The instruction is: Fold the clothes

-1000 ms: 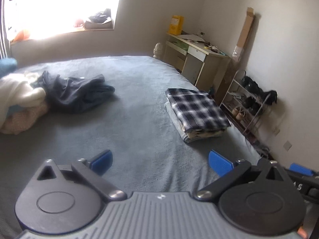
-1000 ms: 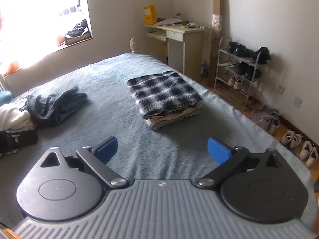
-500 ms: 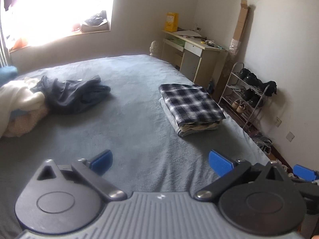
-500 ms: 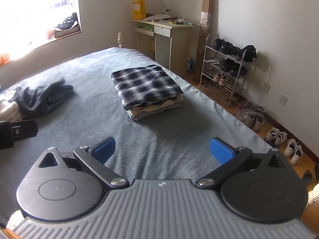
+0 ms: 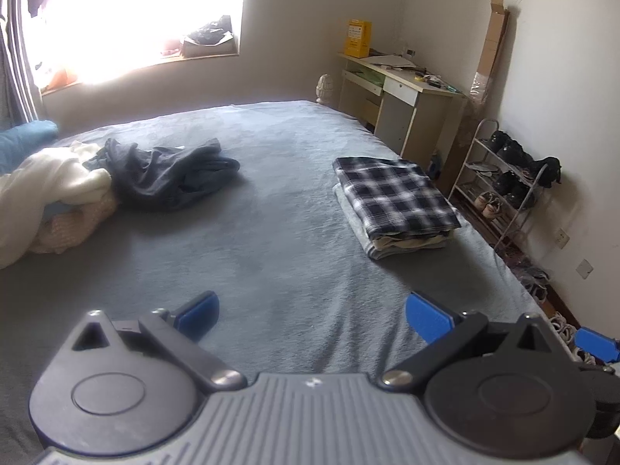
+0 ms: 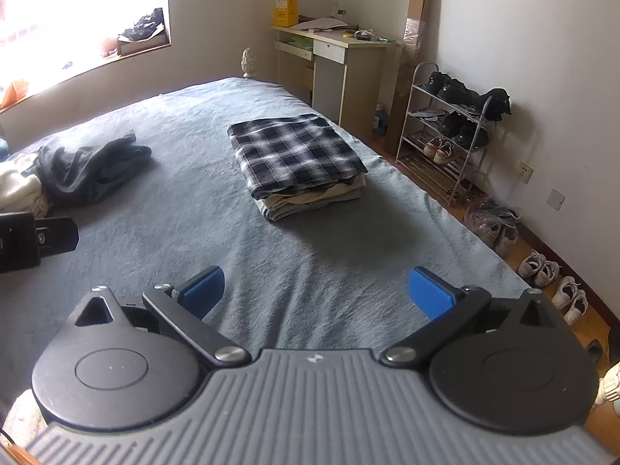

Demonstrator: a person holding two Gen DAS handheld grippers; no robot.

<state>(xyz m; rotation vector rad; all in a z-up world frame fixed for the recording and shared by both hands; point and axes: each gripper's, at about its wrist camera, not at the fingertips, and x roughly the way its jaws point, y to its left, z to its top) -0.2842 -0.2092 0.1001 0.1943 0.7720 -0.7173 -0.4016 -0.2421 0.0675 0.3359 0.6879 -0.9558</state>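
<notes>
1. Left gripper [image 5: 312, 312]: fingers spread wide, holding nothing, just hovering over the bed [image 5: 271, 240].
2. Right gripper [image 6: 316, 288]: same deal, fingers wide apart, empty, touching nothing.
3. Folded stack [image 6: 296, 162] with the plaid shirt [image 6: 290, 149] on top sits near the bed's right edge, long axis running away from the cameras.
4. Crumpled dark garment [image 5: 170, 172] lies far left, beside a white pile [image 5: 50, 190].

Left claw [image 5: 312, 313], right claw [image 6: 317, 290]: blue pads, black arms, ribbed grey body.
</notes>
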